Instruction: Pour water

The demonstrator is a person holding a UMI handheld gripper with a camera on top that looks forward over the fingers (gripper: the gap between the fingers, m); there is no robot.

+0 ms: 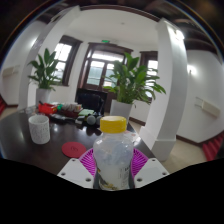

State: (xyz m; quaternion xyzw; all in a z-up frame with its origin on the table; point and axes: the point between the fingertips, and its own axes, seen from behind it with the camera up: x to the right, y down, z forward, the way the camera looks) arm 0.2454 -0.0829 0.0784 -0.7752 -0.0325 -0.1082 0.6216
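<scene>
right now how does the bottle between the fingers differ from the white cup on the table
The bottle is clear plastic with a yellow cap; the white cup is opaque and open-topped. The bottle stands between the gripper fingers, which press on it; the cup stands free on the dark table, beyond them. The bottle looks taller and narrower, the cup squat. Both stand upright.
</scene>
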